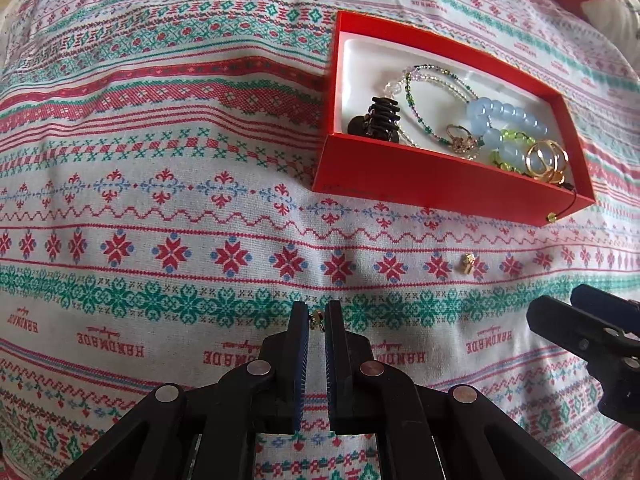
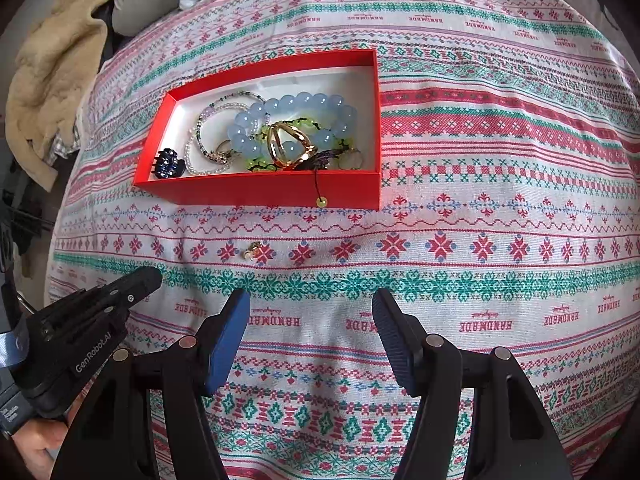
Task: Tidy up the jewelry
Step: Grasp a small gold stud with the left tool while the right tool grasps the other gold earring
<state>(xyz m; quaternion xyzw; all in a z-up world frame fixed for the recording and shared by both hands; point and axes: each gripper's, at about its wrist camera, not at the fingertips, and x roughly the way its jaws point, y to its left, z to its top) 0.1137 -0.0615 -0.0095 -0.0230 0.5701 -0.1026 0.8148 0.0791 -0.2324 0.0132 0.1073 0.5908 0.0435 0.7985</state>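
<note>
Nearest the left wrist camera, the left gripper (image 1: 316, 318) has its fingers nearly closed, pinching a small gold earring (image 1: 317, 317) at their tips above the patterned cloth (image 1: 160, 200). Over the same cloth, the right gripper (image 2: 311, 306) has its fingers spread wide and holds nothing. A second gold earring (image 2: 253, 249) lies on the cloth in front of the red box (image 2: 260, 190), which holds a blue bead bracelet (image 2: 296, 106), gold rings (image 2: 290, 146) and a dark hair claw (image 2: 167, 163).
</note>
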